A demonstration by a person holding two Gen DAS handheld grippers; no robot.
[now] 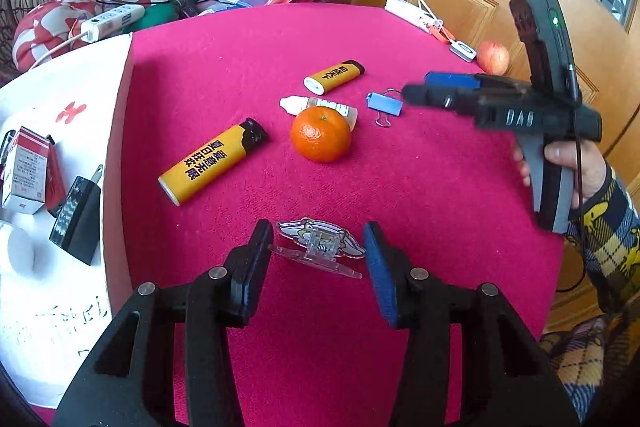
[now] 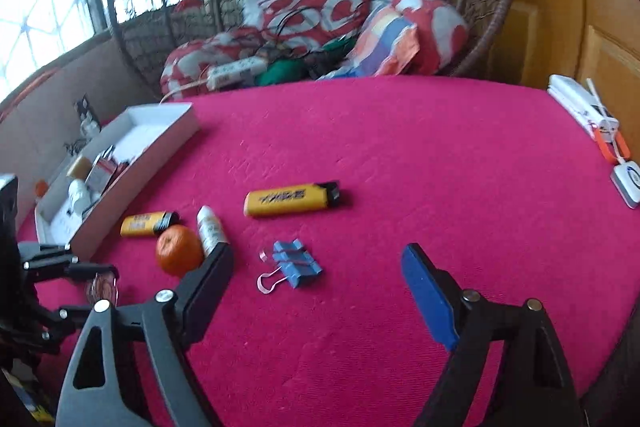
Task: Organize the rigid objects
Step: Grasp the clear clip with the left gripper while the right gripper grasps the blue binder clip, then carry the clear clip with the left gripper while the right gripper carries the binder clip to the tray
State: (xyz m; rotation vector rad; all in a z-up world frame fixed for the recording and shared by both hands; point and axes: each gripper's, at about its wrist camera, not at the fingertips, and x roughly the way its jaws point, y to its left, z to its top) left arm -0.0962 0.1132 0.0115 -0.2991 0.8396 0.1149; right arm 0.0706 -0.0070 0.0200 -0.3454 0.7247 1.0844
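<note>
My left gripper [image 1: 318, 241] is shut on a clear acrylic clip with a cartoon figure [image 1: 320, 241], just above the pink cloth. In the right wrist view that gripper [image 2: 92, 279] shows at the far left with the clip [image 2: 102, 287]. My right gripper [image 2: 318, 257] is open, its jaws wide on either side of a blue binder clip [image 2: 296, 263] and not touching it; the left wrist view shows this gripper [image 1: 424, 89] beside the binder clip [image 1: 384, 105]. Two yellow lighters [image 1: 212, 163] [image 1: 334, 77], an orange [image 1: 320, 135] and a small white bottle [image 1: 316, 105] lie mid-table.
A white box [image 1: 116, 107] at the left edge holds a medicine carton [image 1: 26, 169] and a black plug [image 1: 78, 217]. An apple [image 1: 494, 57] and white gadgets [image 2: 576, 103] lie at the far right edge. A wicker chair with cushions [image 2: 320, 15] stands behind the table.
</note>
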